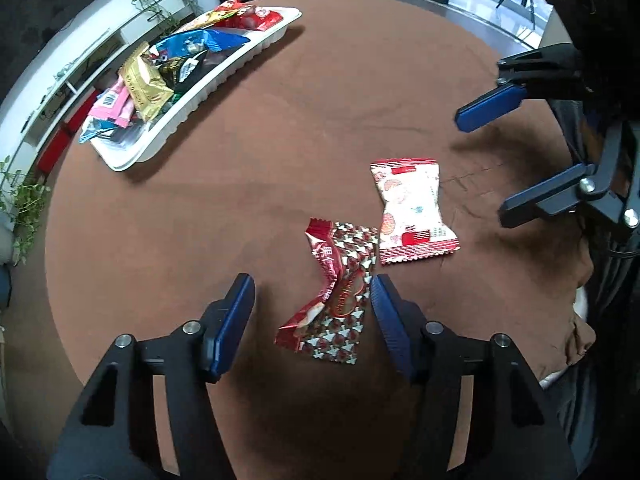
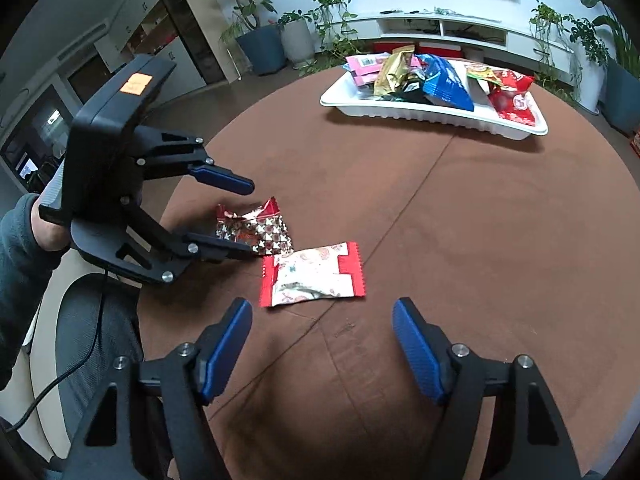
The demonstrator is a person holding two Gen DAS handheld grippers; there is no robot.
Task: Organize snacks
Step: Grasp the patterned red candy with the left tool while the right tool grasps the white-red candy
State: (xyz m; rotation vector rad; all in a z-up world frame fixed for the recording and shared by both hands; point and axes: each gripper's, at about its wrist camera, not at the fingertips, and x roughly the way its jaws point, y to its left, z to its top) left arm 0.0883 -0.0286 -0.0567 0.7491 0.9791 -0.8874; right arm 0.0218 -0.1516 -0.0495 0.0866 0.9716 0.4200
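- Most of the sorting looks done already: the white tray (image 2: 432, 114), way out ahead of both claws at the far side of the desk (image 2: 460, 216), is stuffed with packets (pink, gold, blue, red ones).
- What we've got left, as far as we can see: two loose snacks. The crumpled red-and-silver wrapper (image 1: 338, 294) sits right between the spread fingers of our left claw (image 1: 312, 304), with the right-hand finger just about at its edge. Nothing's pinched yet.
- The white-and-red candy packet (image 1: 412, 212) lies just past that one, touching or nearly touching it, and it's just ahead of our right claw (image 2: 322, 344), a bit to its left. That claw is wide apart too and holding nothing.
- Stuff around: potted plants (image 2: 256, 20) and a low white shelf (image 2: 460, 28) behind the tray, off the desk.
- In the way? We'd say only the two packets being so close, plus both claws crowding the same spot.
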